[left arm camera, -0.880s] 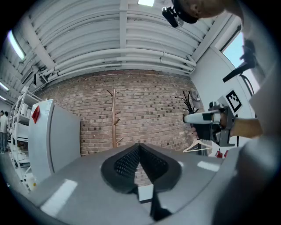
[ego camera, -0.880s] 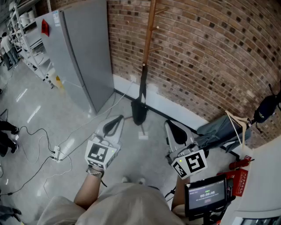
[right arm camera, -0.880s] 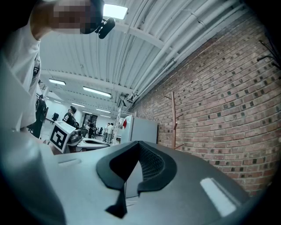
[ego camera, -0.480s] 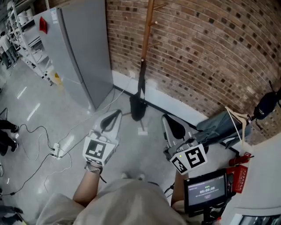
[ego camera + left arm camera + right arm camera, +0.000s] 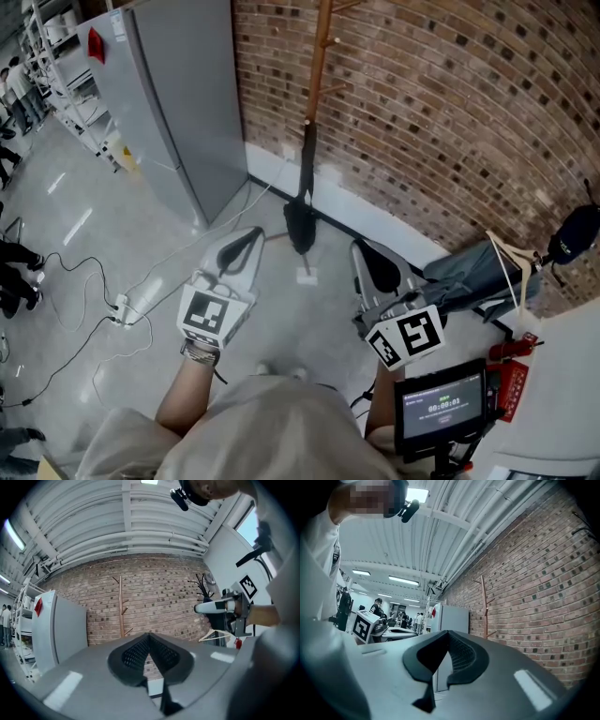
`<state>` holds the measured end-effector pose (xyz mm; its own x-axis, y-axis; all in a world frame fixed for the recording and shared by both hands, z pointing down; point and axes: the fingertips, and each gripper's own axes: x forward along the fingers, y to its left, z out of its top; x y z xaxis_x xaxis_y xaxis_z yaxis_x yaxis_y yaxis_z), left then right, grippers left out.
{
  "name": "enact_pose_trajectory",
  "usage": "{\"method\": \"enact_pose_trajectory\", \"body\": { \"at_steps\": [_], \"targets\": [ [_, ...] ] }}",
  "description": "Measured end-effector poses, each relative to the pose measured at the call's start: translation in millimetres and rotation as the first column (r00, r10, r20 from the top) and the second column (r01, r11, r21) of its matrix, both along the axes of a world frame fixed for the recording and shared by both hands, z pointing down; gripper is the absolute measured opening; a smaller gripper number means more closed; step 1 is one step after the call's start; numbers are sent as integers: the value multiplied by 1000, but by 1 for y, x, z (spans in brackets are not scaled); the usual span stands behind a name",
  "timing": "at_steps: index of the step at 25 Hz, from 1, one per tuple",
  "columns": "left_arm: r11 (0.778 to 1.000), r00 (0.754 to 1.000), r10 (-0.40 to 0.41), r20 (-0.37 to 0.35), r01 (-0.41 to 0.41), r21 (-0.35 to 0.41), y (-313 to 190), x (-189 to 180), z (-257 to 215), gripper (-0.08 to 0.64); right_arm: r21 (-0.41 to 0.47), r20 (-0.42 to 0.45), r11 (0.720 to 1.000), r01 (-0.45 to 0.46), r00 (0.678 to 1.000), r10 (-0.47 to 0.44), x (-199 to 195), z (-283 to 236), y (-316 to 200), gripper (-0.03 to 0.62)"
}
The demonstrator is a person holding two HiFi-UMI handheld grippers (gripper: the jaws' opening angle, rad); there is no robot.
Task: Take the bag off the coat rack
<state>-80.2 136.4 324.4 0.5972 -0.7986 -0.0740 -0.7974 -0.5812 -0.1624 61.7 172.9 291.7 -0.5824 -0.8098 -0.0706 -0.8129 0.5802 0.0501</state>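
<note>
Your bag (image 5: 300,225) hangs by its long strap from the coat rack (image 5: 319,56), low against the brick wall (image 5: 450,112), with its body down near the floor. It is ahead of both grippers, roughly between them, and touches neither. Your left gripper (image 5: 249,236) sits at the bag's lower left, jaws pressed together with nothing between them. Your right gripper (image 5: 366,253) sits at its lower right, jaws also pressed together and empty. A grey fridge (image 5: 178,103) stands left of the rack.
</note>
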Motion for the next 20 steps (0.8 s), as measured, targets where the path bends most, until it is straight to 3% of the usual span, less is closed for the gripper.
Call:
{"method": "enact_pose_trajectory", "body": {
  "at_steps": [13, 20],
  "targets": [
    [997, 997, -74, -9, 74, -24, -11, 33, 13, -2, -26, -2, 995, 99, 995, -99, 26, 12, -12, 2],
    [997, 998, -66, -23, 66, -38, -28, 39, 23, -2, -35, 11, 996, 85, 996, -85, 35, 19, -34, 2]
  ]
}}
